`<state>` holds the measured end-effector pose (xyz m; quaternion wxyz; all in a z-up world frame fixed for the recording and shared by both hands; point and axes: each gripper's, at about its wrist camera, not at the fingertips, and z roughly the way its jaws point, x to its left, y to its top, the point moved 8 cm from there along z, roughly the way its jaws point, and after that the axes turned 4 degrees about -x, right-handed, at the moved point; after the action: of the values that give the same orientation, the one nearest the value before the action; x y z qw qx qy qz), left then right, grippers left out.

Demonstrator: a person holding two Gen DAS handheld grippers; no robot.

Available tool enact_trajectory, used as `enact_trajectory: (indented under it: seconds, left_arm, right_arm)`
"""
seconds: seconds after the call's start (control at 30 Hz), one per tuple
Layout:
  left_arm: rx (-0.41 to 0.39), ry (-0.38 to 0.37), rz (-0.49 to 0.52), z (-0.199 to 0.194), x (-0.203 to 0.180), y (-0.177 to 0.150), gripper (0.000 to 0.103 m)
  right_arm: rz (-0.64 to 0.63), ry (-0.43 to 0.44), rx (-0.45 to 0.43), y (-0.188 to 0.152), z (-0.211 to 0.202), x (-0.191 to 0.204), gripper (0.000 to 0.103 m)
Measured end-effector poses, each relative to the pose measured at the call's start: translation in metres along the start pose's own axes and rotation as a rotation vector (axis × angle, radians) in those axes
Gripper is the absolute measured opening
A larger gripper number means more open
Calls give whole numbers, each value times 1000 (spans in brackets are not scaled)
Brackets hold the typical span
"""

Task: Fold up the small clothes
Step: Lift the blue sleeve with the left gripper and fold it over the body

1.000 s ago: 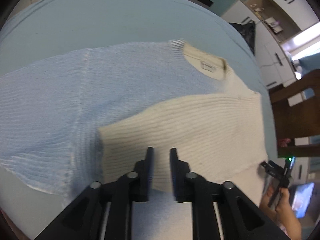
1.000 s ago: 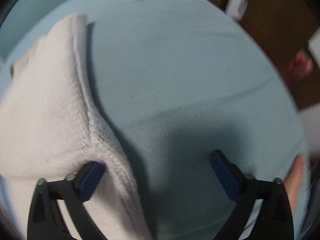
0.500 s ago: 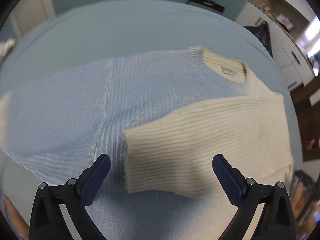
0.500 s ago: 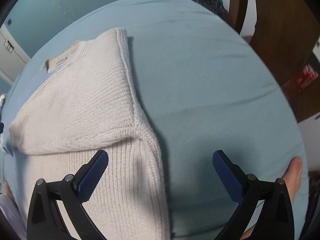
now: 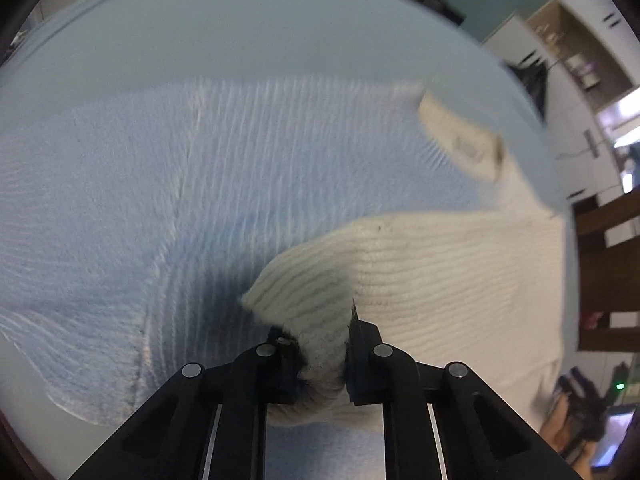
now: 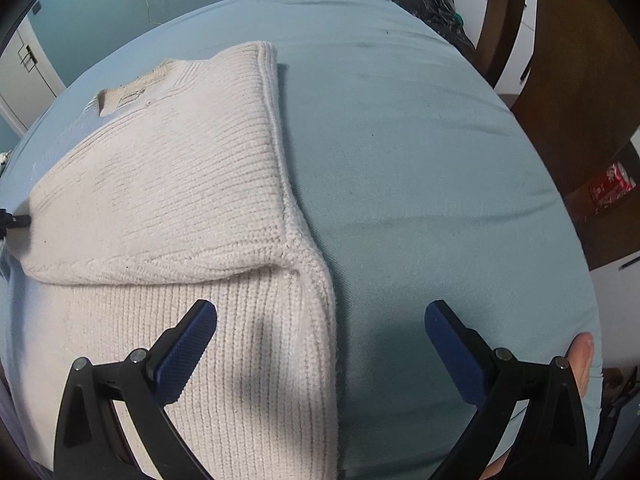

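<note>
Now, a fresh grip with the left tool (image 5: 318,328): spread wide above the folded-in sleeve half a second ago, pressed together at present on the sleeve cuff (image 5: 304,292), with cream knit bunched between the two fingers and lifted a little off the blue half of the sweater (image 5: 280,168). Dark shadow under the raised cuff, so apparently clear of the layer below. Some motion blur round the collar (image 5: 460,140) in the left wrist view, hence probably mid-pull.

Over at the right tool (image 6: 320,316): spread wide as before, holding nothing, hovering low over the cream right edge of the sweater, one finger above the knit and the other above bare tabletop (image 6: 420,160). Closer framing a second ago, a wider one since; otherwise little difference. Bare thumb (image 6: 580,360) visible beside the right-hand finger.

As for the garment: lying flat on the blue-covered tabletop, collar at the far side, cream sleeve folded across the body toward the middle.

Meaning for the task, by judgement only: sleeve fold not accepted as final, likely to be re-laid or straightened by drawing the cuff. Early to middle of the fold; blue sleeve on the far left not yet brought in, hem not yet brought up to the collar. Worth watching for: thick rib knit slipping from a shallow pinch, or dragging the layer beneath out of line.
</note>
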<state>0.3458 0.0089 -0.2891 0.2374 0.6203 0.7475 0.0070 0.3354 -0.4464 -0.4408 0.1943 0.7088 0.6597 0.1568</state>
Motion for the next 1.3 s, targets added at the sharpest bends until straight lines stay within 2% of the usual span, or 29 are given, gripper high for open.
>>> enact_trajectory:
  seconds: [0.1, 0.13, 0.23, 0.3, 0.37, 0.47, 0.5, 0.53, 0.6, 0.63, 0.67, 0.7, 0.73, 0.8, 0.9, 1.0, 1.07, 1.13, 1.17, 1.3]
  left_arm:
    - [-118, -99, 41, -43, -20, 16, 13]
    - [-149, -162, 51, -61, -28, 18, 13]
    - [-172, -229, 66, -81, -30, 18, 13]
    - [-172, -167, 86, -81, -16, 9, 14]
    - [-119, -75, 26, -66, 19, 2, 15]
    - [-18, -65, -119, -30, 48, -6, 20]
    - [-6, -40, -150, -25, 55, -8, 22]
    - [-9, -30, -156, -25, 55, -6, 28]
    - [-26, -87, -145, -31, 45, 0, 57]
    - [-45, -129, -142, -40, 37, 7, 88]
    - [-92, -152, -141, -53, 29, 17, 102]
    - [-152, -157, -130, -68, 22, 27, 103]
    - [-173, -149, -119, -76, 20, 31, 103]
    - [-162, -76, -74, -91, 17, 40, 103]
    - [-132, 48, -1, -112, 27, 43, 103]
    - [-134, 210, 59, -143, 75, 40, 103]
    - [-142, 321, 69, -165, 132, 38, 103]
    - [-155, 432, 17, -176, 181, 36, 103]
    - [-148, 480, -56, -182, 221, 34, 103]
    - [-111, 516, -387, -173, 335, 18, 103]
  right_arm:
    - [11, -3, -15, 1, -1, -1, 102]
    - [21, 3, -18, 2, -2, -1, 102]
    - [52, 36, -41, 5, -7, -1, 102]
    - [67, 53, -53, 7, -9, 0, 102]
    - [88, 77, -53, 10, -8, 1, 102]
    - [122, 99, -37, 15, -1, 4, 102]
    - [130, 92, -30, 17, 4, 5, 102]
    - [134, 86, -27, 18, 6, 6, 102]
    - [131, 64, -29, 23, 9, 11, 102]
    - [124, 53, -35, 26, 9, 14, 102]
    - [109, 38, -43, 31, 9, 19, 102]
    - [80, 19, -42, 37, 10, 28, 102]
    - [57, 16, -38, 41, 13, 37, 102]
    - [7, 1, -2, 44, 26, 52, 102]
    - [-88, -67, 140, 29, 63, 64, 101]
    - [-29, -22, 115, 25, 69, 54, 101]
    - [-1, -59, 116, 27, 70, 35, 101]
    - [45, -133, 92, 30, 66, 10, 101]
    - [71, -147, 93, 28, 65, 0, 101]
    - [134, -128, 69, 19, 48, -2, 101]
